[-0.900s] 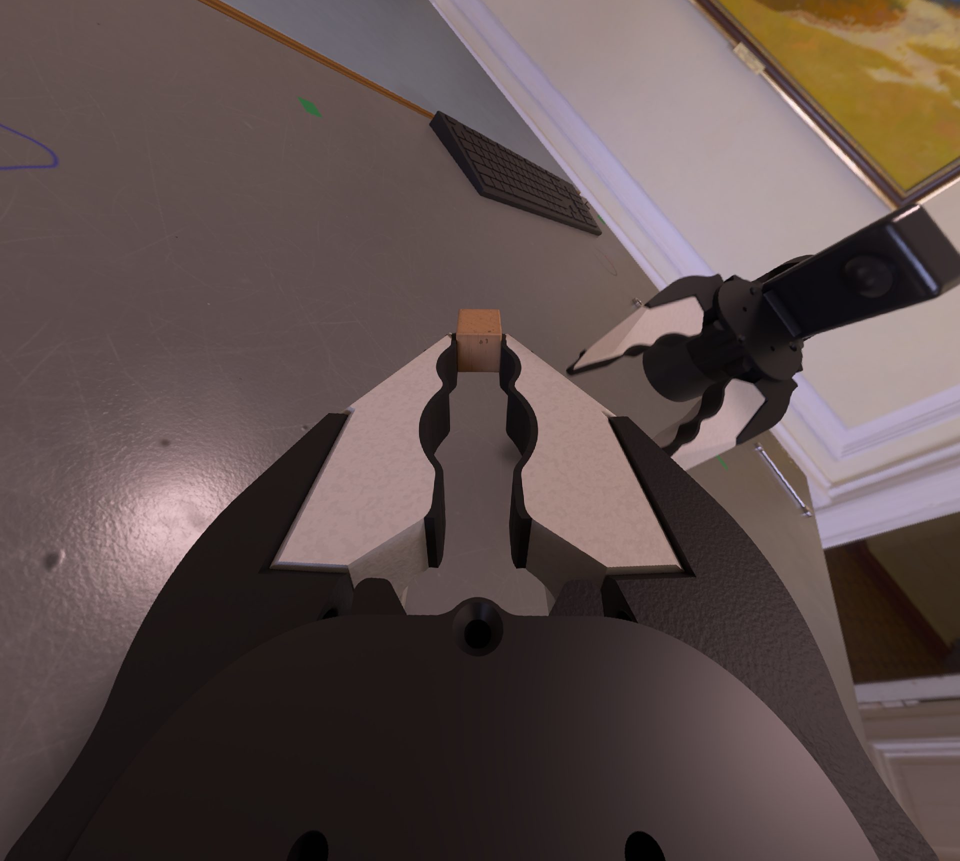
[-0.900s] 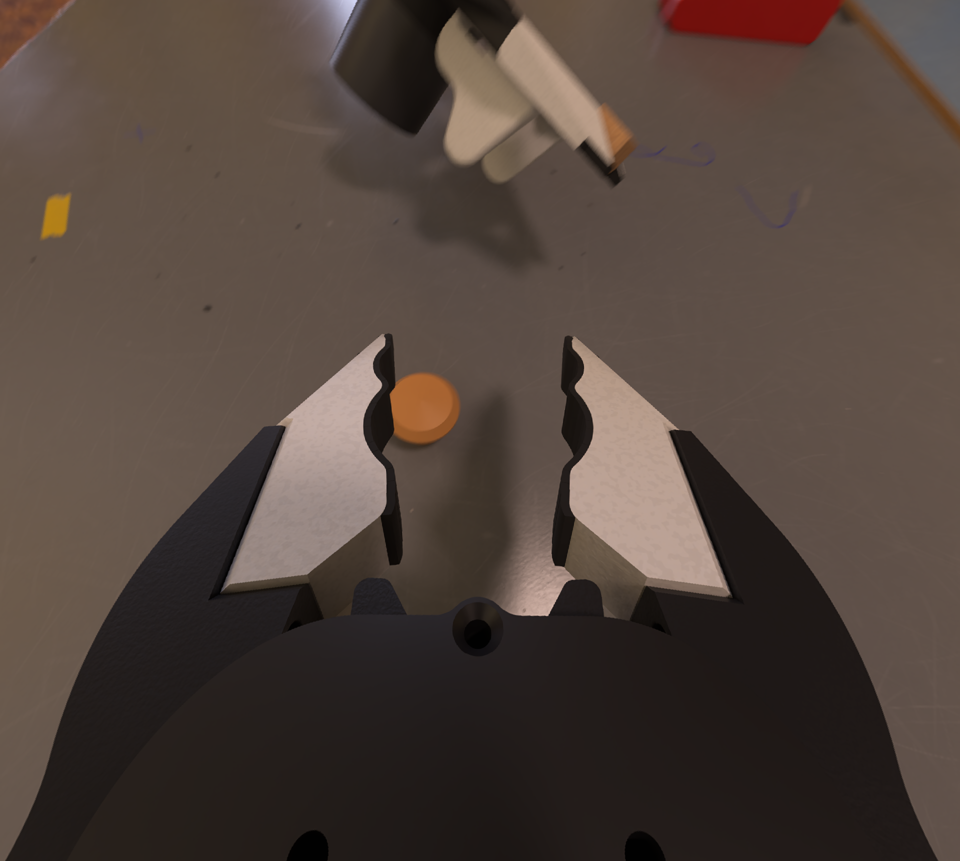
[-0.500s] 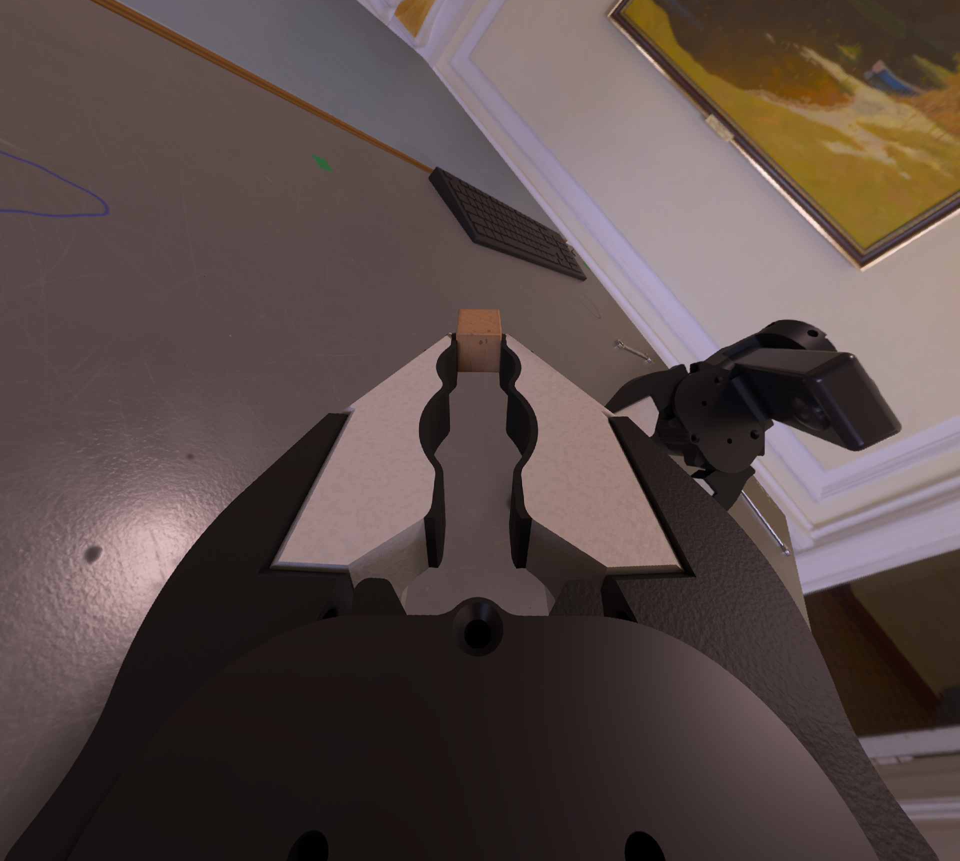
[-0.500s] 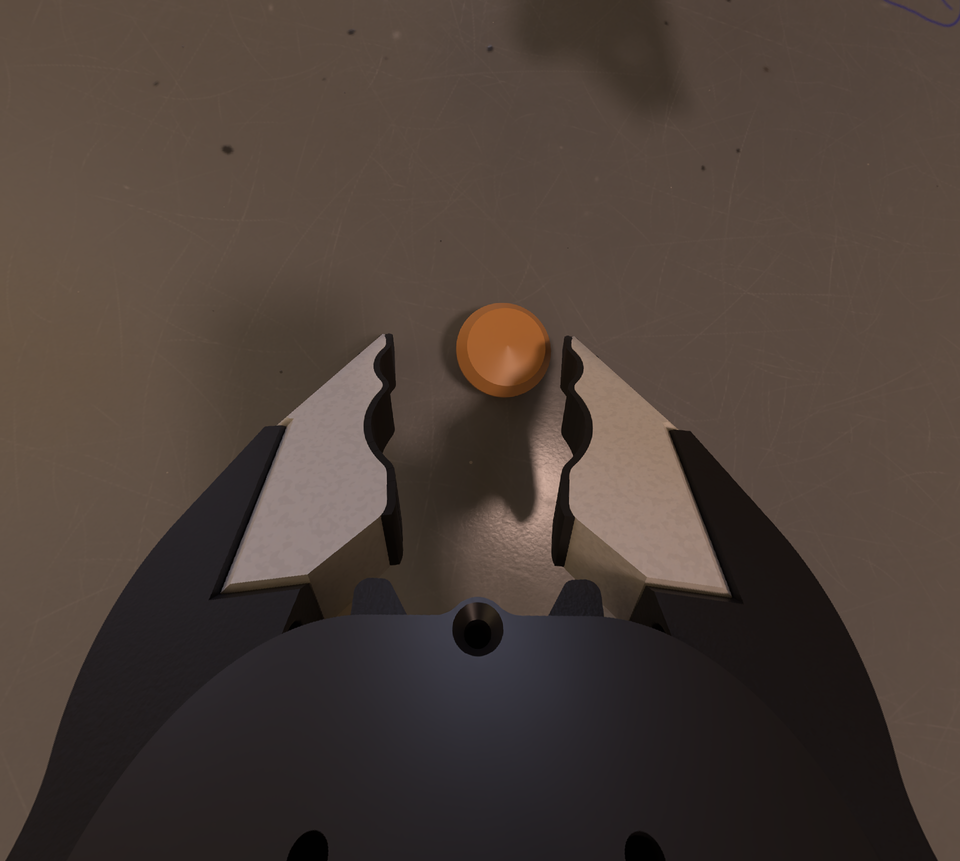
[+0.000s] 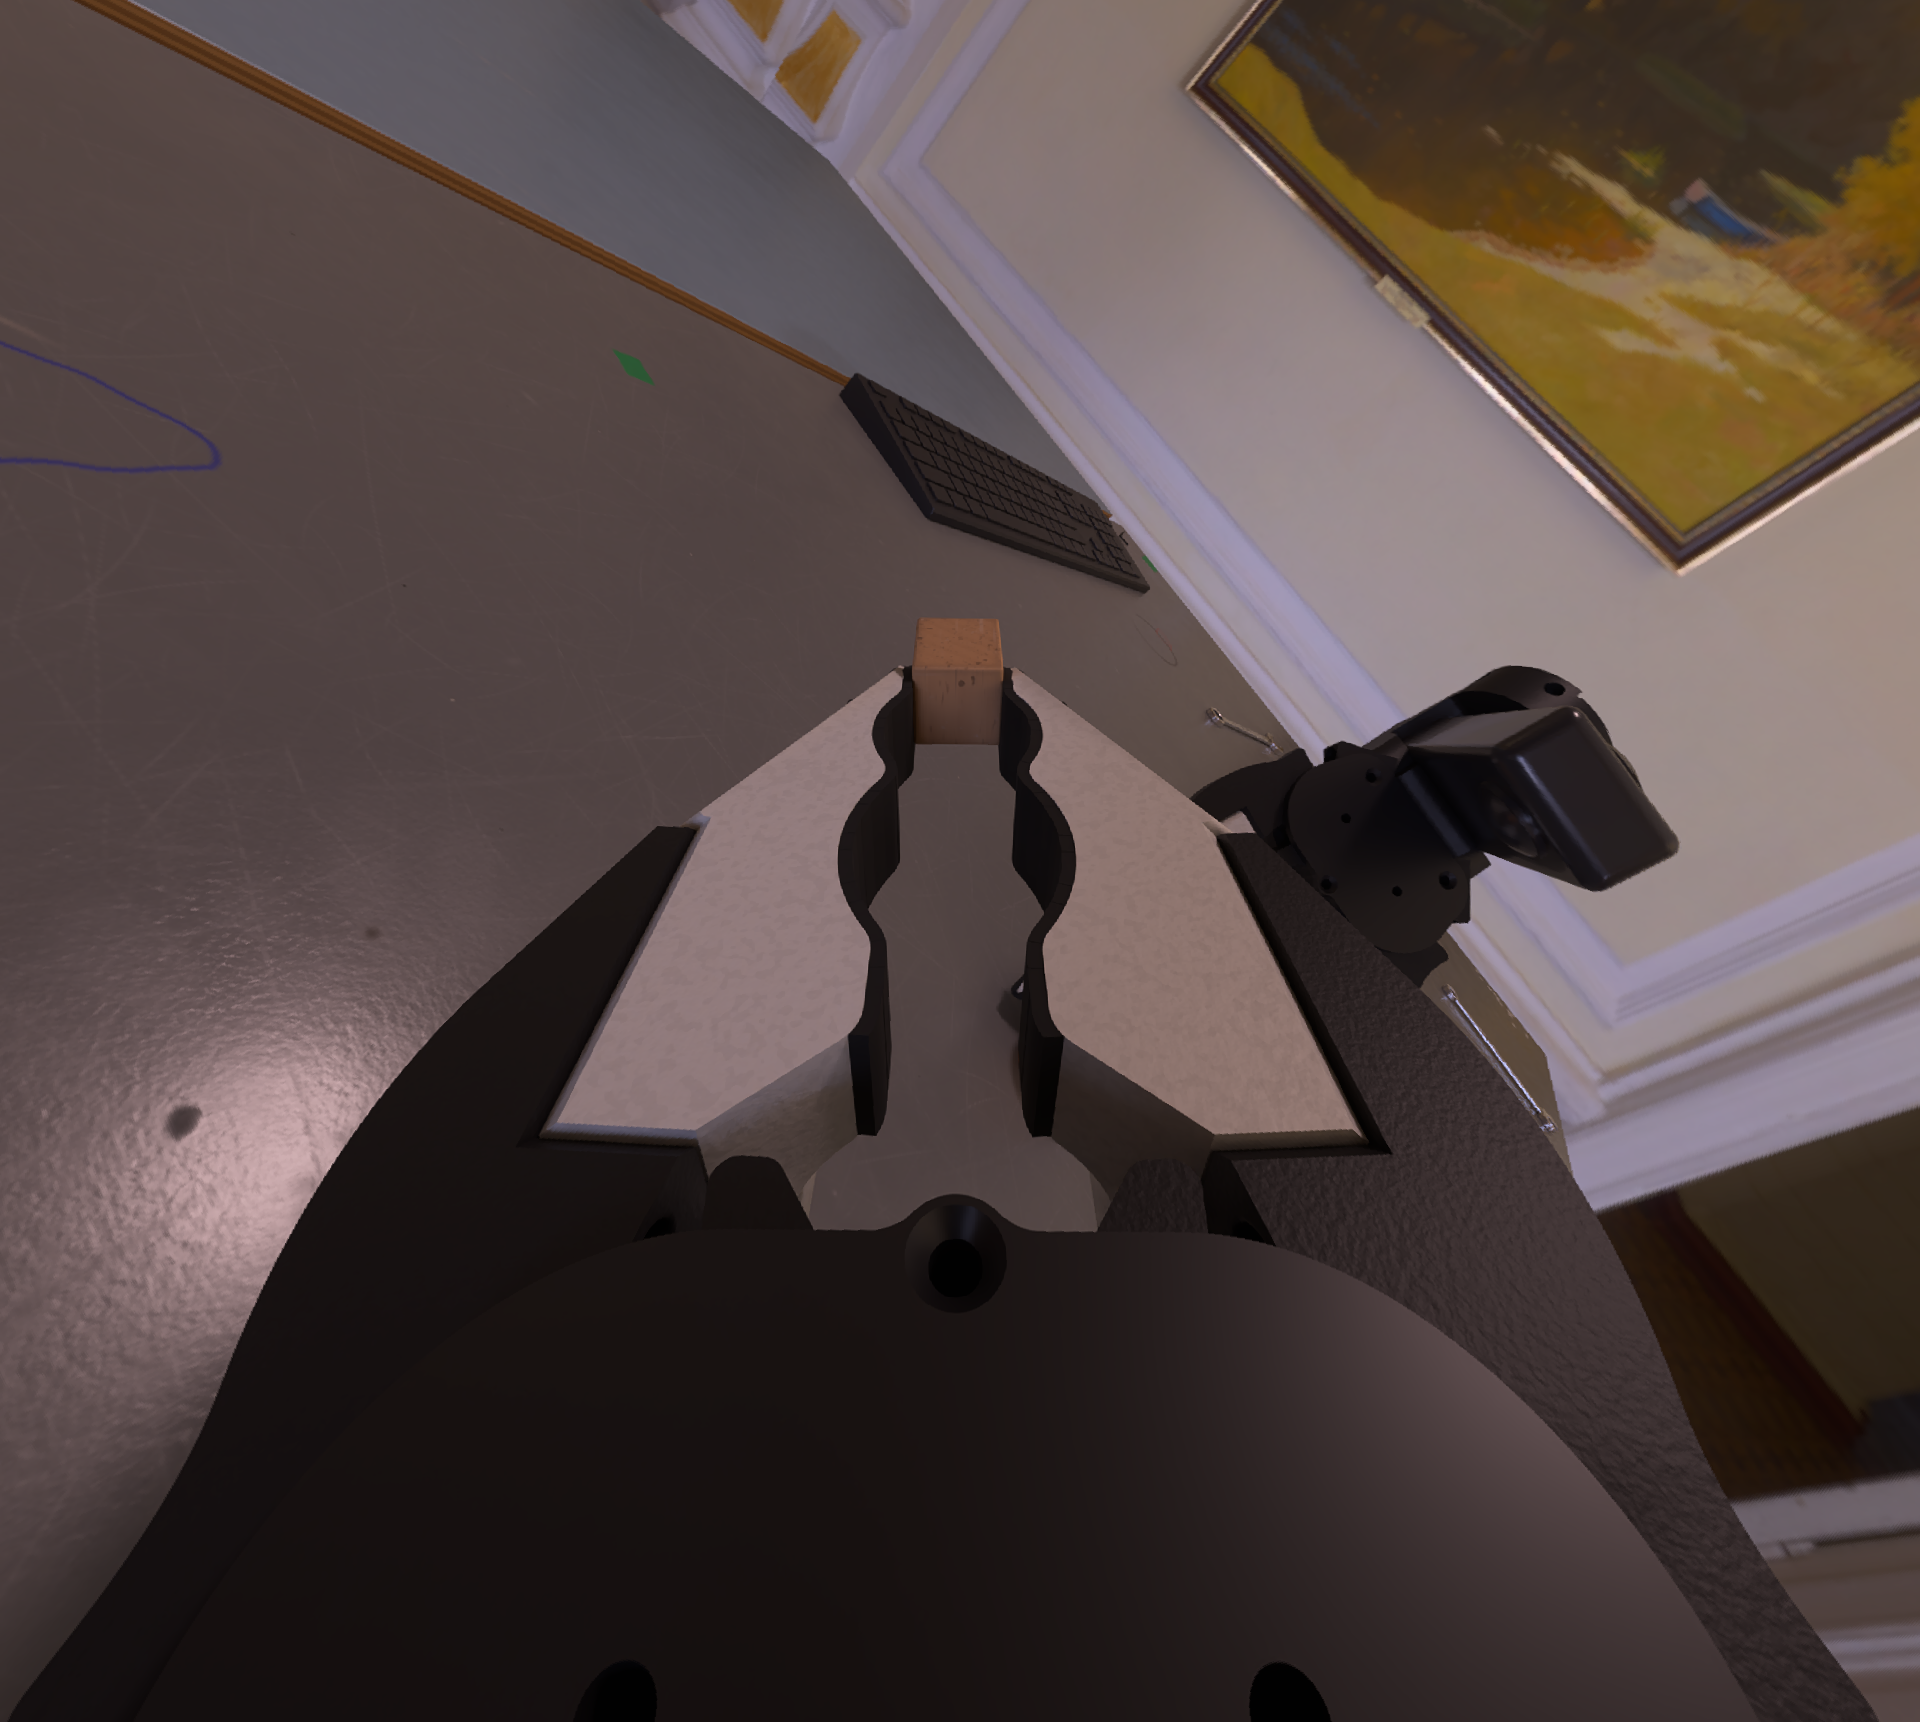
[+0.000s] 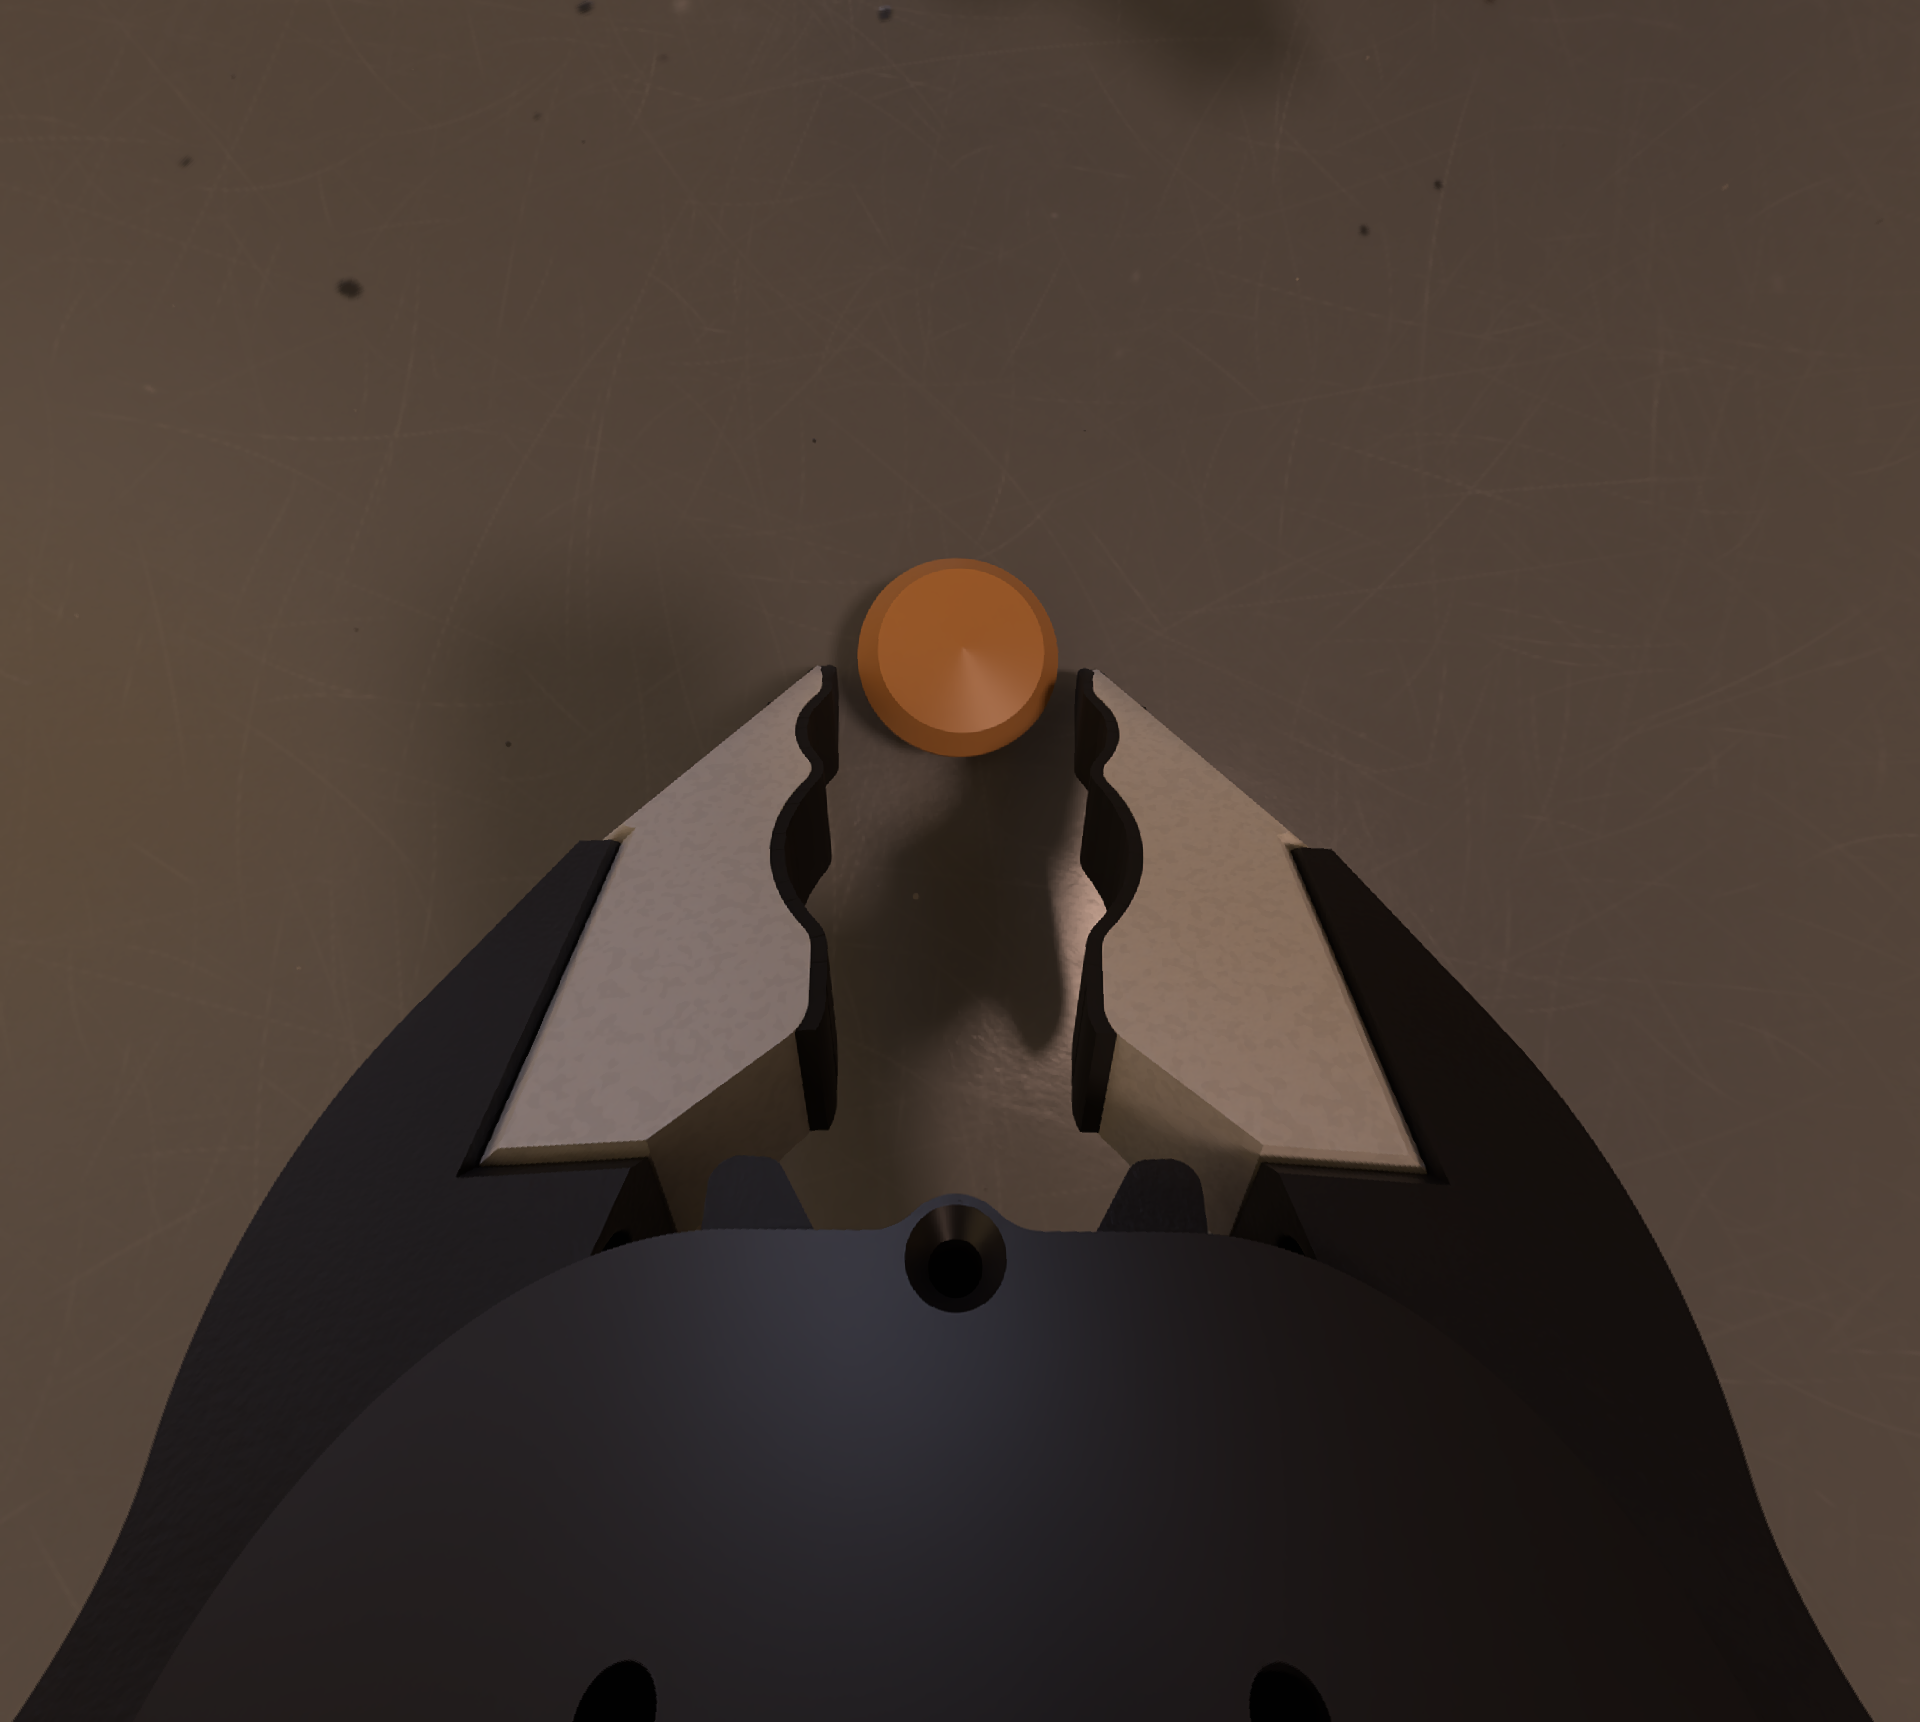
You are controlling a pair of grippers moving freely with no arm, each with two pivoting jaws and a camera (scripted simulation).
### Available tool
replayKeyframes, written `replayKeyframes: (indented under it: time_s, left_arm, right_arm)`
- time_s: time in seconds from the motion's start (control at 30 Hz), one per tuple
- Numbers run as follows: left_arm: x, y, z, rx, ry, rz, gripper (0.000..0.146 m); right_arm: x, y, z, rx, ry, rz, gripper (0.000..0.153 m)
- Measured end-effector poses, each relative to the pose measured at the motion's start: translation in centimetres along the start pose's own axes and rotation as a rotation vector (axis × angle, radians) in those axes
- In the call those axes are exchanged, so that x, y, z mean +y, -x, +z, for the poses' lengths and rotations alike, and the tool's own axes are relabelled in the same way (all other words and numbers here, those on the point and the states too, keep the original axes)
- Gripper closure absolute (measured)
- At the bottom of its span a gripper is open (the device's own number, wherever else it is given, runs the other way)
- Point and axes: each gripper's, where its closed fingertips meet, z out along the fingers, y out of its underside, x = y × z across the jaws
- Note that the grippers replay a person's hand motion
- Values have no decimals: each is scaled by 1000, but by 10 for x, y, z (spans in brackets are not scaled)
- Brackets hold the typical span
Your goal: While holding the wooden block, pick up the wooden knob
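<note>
Overall progress: about half done, judging by the grips.
Table: grey, scuffed; bears the knob, a keyboard at the far edge.
Left gripper: clamped on the block, held clear of the table; holding step met.
Right gripper: pointing straight down, jaws narrowed yet apart, nothing gripped.
Knob: on the table, partly between the right fingertips; closing and lifting remain.
Writing: none legible; no brand seen.
</note>
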Motion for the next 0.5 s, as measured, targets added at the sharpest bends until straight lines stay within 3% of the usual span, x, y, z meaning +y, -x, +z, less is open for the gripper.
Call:
replayKeyframes:
  time_s: [0.23,0.5]
  left_arm:
    - [9,-3,5,16,41,-7,132]
    - [17,4,9,4,67,-24,132]
  right_arm:
    - [-3,-1,4,-2,-13,21,115]
    - [-13,-19,10,93,-68,22,115]
